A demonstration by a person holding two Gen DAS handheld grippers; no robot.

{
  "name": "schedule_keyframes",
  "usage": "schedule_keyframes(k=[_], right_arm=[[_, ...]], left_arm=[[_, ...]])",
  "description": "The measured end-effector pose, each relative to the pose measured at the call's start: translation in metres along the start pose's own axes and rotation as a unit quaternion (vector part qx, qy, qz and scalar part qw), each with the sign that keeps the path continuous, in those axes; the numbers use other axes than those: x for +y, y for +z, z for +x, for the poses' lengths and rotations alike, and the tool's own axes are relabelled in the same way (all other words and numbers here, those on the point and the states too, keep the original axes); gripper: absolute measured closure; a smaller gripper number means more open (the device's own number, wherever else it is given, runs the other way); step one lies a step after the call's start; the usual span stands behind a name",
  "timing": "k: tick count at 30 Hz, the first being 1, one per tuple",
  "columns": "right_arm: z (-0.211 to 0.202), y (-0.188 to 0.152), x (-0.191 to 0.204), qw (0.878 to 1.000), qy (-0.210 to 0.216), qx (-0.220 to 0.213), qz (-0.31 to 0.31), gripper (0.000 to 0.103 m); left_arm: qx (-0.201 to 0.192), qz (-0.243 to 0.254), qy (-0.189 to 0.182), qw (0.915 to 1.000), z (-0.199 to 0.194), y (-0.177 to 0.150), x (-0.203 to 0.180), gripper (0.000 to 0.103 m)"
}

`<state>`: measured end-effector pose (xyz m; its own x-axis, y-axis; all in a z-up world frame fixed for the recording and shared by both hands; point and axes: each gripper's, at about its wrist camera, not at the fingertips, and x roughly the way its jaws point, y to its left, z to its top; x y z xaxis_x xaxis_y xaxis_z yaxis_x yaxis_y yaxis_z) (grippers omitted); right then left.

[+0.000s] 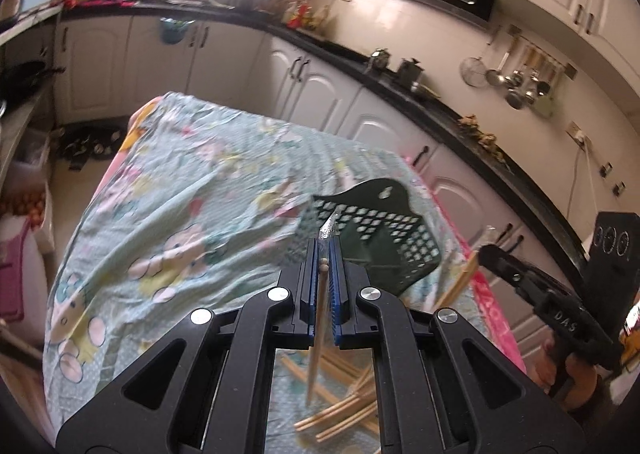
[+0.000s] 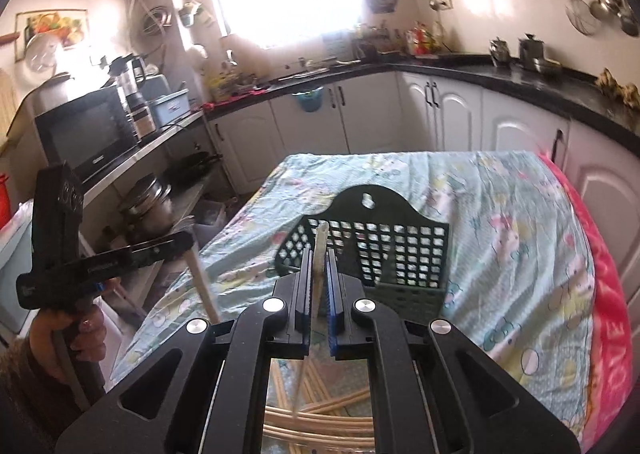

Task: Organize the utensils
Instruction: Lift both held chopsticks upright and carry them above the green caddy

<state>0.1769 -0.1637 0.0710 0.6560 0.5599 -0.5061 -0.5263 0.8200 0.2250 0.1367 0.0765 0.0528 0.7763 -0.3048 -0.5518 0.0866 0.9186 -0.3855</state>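
We grip one chopstick in each gripper: left gripper [image 1: 323, 254], right gripper [image 2: 319, 262]; green basket [image 2: 400, 254] looks empty ahead on the cloth; loose chopsticks [image 1: 344, 406] remain below; barely started.

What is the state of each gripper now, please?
Left gripper: jaws closed on a wooden chopstick.
Right gripper: jaws closed on a pale chopstick.

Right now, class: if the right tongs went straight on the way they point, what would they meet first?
Probably the dark green perforated holder on the tablecloth, straight ahead of the right tongs and their chopstick; depth is uncertain.
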Motion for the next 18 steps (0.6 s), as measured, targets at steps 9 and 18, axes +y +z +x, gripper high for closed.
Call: schedule_keyframes(k=[9, 18], right_arm=[[-0.017, 0.027, 0.012, 0.999, 0.010, -0.028, -0.019, 0.097], [-0.038, 0.060, 0.016, 0.997, 0.015, -0.069, -0.030, 0.097]], left_arm=[[-0.031, 0.026, -0.032, 0.9987, -0.013, 0.028, -0.032, 0.101], [-0.074, 0.051, -0.045, 0.9949, -0.029, 0.064, -0.061, 0.101]])
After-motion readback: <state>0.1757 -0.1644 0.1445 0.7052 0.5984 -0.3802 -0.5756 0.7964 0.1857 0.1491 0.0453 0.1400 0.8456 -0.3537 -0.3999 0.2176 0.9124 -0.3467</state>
